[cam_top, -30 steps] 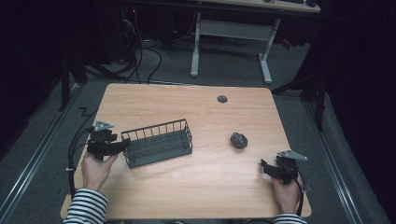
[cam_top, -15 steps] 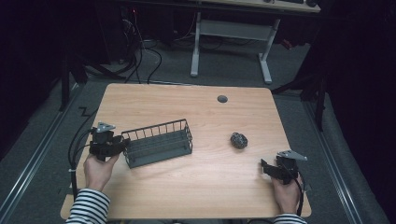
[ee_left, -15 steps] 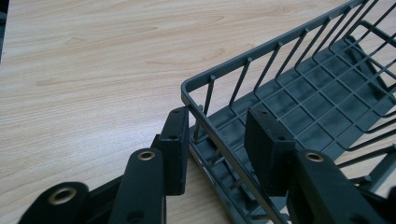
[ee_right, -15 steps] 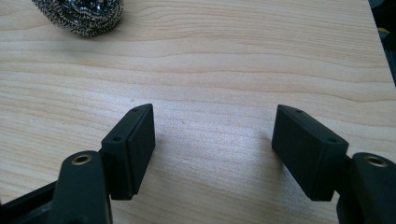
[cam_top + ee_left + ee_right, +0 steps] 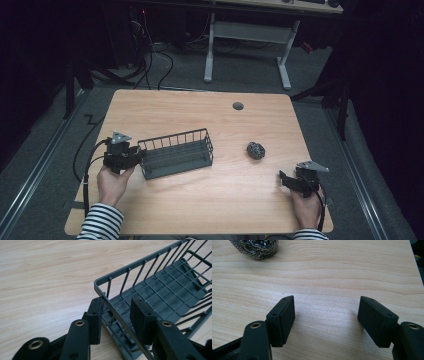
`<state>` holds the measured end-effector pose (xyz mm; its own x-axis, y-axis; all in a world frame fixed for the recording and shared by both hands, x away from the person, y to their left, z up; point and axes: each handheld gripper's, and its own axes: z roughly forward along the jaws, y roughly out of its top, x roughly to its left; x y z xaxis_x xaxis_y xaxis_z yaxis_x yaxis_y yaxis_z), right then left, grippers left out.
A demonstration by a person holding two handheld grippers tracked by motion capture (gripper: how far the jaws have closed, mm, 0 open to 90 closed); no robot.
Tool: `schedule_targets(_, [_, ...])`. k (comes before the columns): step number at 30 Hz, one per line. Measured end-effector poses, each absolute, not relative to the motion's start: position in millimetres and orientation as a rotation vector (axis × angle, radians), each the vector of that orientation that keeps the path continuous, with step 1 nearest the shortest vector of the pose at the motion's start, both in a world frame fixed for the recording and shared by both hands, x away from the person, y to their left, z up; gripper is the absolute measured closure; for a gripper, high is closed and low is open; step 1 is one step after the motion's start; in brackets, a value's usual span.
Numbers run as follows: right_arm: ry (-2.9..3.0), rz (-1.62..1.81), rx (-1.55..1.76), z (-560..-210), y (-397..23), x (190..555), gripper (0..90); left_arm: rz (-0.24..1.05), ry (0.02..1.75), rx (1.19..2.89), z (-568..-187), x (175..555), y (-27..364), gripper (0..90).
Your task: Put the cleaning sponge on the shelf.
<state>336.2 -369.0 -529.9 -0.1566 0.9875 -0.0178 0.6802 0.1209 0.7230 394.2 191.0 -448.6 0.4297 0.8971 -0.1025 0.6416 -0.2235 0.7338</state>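
Observation:
A dark grey wire basket (image 5: 172,137) stands on the left half of the wooden table (image 5: 190,107). My left gripper (image 5: 137,156) is at the basket's left end. In the left gripper view this gripper (image 5: 116,307) is open and its jaws straddle the basket's end wall (image 5: 120,272), one pad outside against the rim and the other inside with a small gap. A steel wool scourer (image 5: 255,150) lies to the right of the basket. My right gripper (image 5: 283,179) rests near the front right corner. It (image 5: 327,307) is open over bare wood, with the scourer (image 5: 254,247) ahead to its left.
A round cable hole (image 5: 238,106) sits near the table's far edge. Beyond the table stands a white desk frame (image 5: 247,37) on a dark floor with cables. Bare wood lies between the basket and the scourer.
My left gripper has slid a little to the right, and its jaws now reach over the basket's end wall. The right gripper, basket and scourer have stayed still.

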Motion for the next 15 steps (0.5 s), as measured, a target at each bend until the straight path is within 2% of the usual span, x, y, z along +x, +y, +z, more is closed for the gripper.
schedule_targets(15, [1.899, 0.796, 1.609, -529.9, -368.9, 336.2, 30.3, 0.409, 1.210, 1.992, -447.3, 394.0, 153.7, 62.4])
